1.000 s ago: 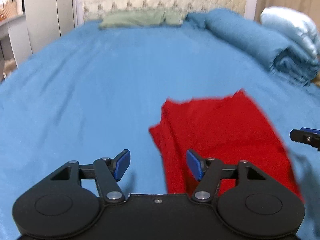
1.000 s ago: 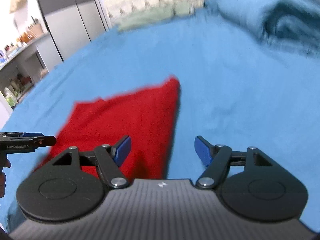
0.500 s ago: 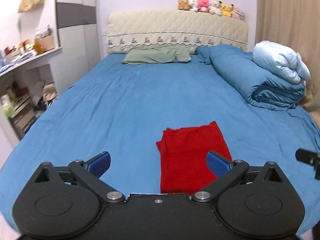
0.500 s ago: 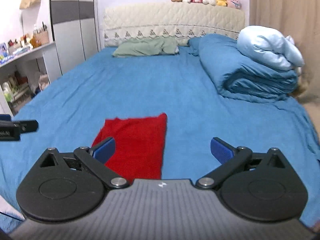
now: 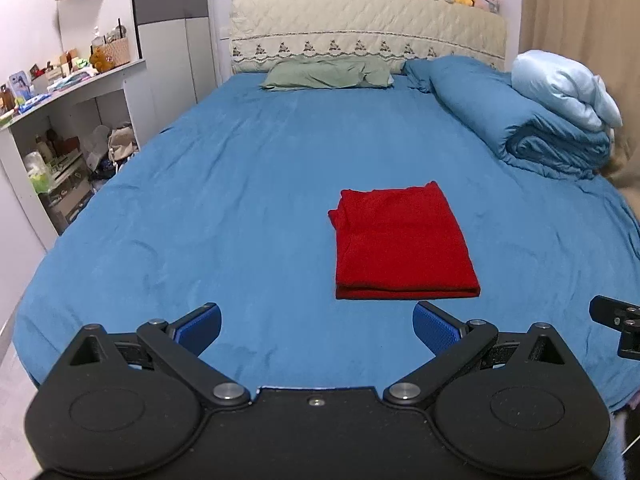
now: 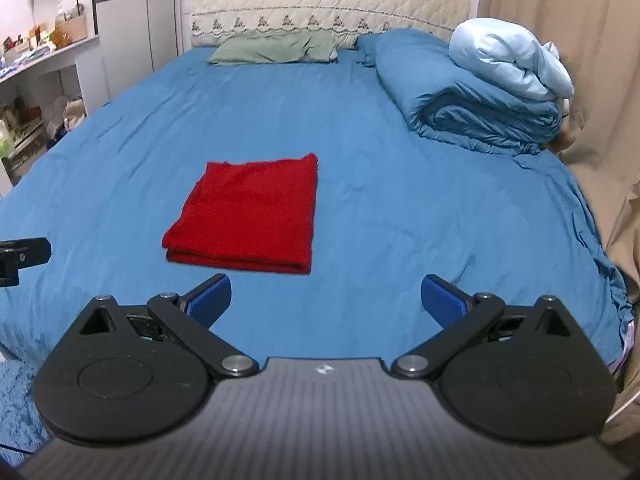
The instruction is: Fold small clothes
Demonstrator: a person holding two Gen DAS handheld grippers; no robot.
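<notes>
Red garment [image 5: 404,246] lies folded into a flat rectangle on the blue bed [image 5: 240,184], long axis running 12 to 6, doubled edge toward 6. From the left tool [image 5: 316,330] it sits at about 1 o'clock; from the right tool [image 6: 325,298] at about 11, so it lies between the two, neither clearly nearer. Both tools released, jaws spread wide, holding nothing, clear of the cloth. Judgement: fold looks done.
</notes>
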